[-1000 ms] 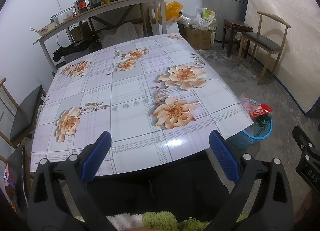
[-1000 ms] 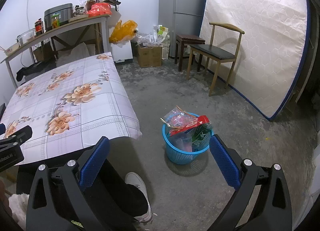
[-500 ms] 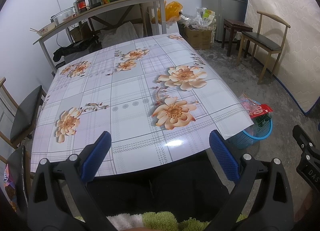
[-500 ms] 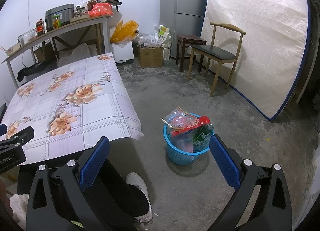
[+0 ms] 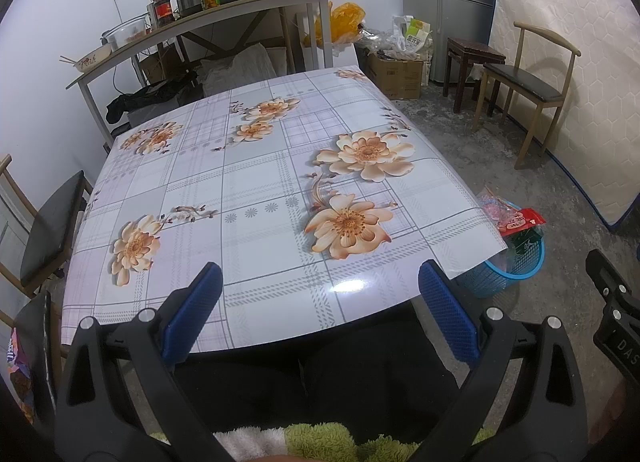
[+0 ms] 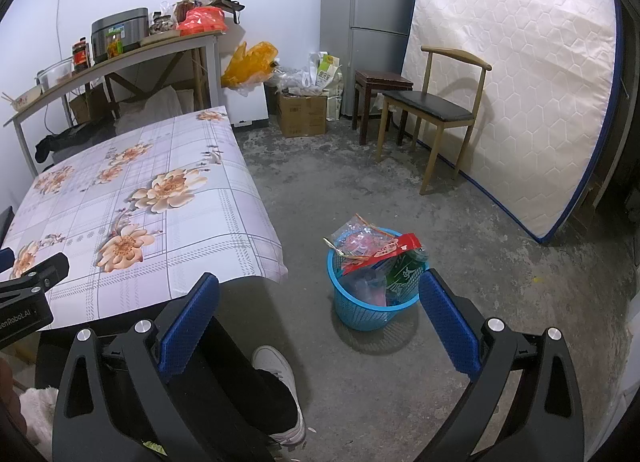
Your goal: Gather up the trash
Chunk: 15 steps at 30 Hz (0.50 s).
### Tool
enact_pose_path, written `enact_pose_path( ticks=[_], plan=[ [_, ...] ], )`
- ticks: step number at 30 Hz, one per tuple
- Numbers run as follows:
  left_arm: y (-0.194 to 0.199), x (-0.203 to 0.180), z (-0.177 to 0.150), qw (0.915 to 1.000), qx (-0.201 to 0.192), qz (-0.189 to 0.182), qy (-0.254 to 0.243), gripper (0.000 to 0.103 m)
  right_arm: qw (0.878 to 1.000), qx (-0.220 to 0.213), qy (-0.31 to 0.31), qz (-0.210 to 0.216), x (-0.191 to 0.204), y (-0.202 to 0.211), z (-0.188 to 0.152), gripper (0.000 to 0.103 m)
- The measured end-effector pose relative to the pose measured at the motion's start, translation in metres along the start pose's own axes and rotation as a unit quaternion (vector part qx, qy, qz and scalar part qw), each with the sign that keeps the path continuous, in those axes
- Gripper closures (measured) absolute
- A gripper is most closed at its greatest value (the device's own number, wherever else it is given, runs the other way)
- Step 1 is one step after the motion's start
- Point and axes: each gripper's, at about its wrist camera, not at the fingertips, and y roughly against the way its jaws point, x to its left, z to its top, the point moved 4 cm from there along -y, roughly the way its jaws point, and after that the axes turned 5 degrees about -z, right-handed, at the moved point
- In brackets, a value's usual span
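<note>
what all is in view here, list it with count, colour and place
table: 1, floral cloth, centre
basket: 1, blue, floor right of table
wrappers: several, red, pink and green, in basket
chair: 1, wood with black seat, by mattress
mattress: 1, white, against right wall
fridge: 1, grey, back corner
stool: 1, dark, by fridge
shelf: 1, grey, behind table, holds cooker and jars
box: 1, brown, back floor
left tool: 1, black and blue, open, empty
right tool: 1, same, open, empty
</note>
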Motion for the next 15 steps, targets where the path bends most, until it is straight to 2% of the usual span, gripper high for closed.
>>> enact_pose_path(
  ticks=[15],
  plan=[
    [-0.0001, 0.0003, -0.0001, 1.0000, 0.001, -0.001, 0.000, 0.009, 1.000, 0.000, 0.000, 0.000, -0.0006, 0.0001, 0.0000, 0.006]
  ],
)
